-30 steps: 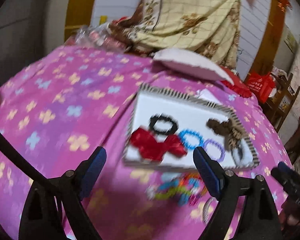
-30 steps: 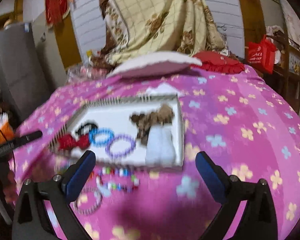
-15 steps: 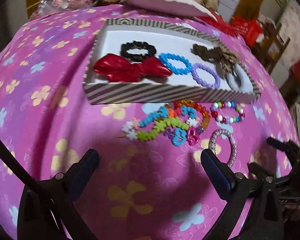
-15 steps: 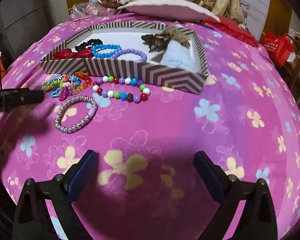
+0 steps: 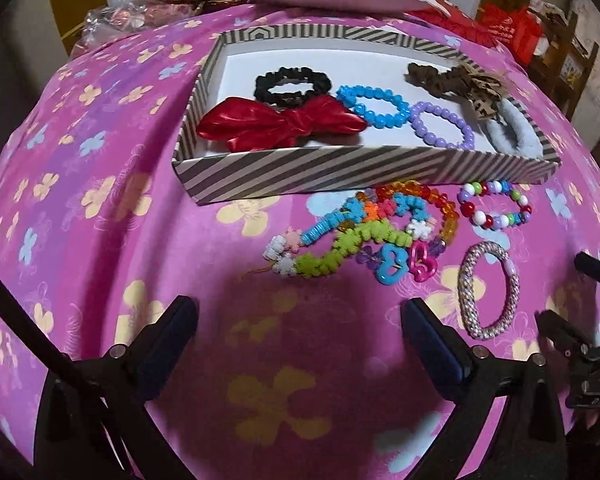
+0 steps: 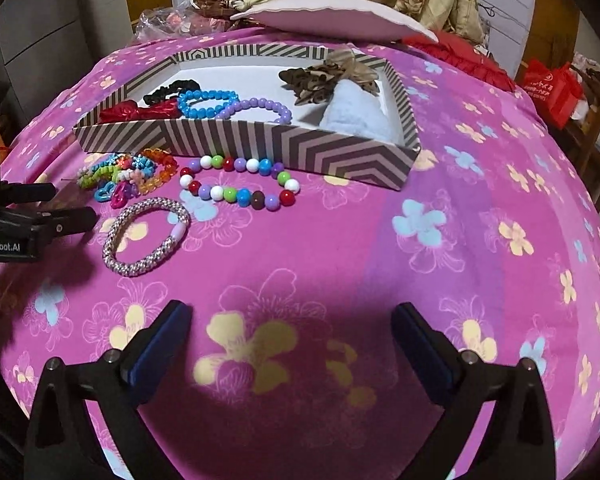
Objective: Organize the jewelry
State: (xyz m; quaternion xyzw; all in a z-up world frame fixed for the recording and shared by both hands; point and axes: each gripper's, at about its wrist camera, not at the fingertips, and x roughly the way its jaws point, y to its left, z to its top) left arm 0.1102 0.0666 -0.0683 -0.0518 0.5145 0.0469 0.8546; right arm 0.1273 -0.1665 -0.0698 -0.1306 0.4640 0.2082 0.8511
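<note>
- While both grippers hang over the pink flowered cloth (image 6: 440, 272), the left gripper (image 5: 300, 324) has its blue-padded jaws spread wide with nothing between them.
- Likewise the right gripper (image 6: 292, 326) stands wide open and empty, only bare cloth between its fingers.
- Just ahead of the left gripper lies a tangle of coloured plastic bracelets (image 5: 364, 232); to its right a sparkly silver-pink bangle (image 5: 488, 288) lies flat beside the right-hand finger.
- Ahead and left of the right gripper lies that same bangle (image 6: 146, 236); a multicolour bead bracelet (image 6: 240, 182) sits beyond it, against the front wall of the box.
- Farther ahead of both grippers sits the striped box (image 5: 340, 172), open-topped.
- Inside it: a red bow (image 5: 280, 124), a black scrunchie (image 5: 292, 84), a blue bead bracelet (image 5: 374, 106), a purple bead bracelet (image 5: 442, 130), a leopard-print bow (image 5: 460, 84) and a pale blue fluffy band (image 5: 512, 132).
- Writing: the left gripper's body, at the left edge of the right wrist view, reads "GenRobot.AI", first letter cut off.
- A red bag (image 6: 552, 88) far right bears white print too small to read.
</note>
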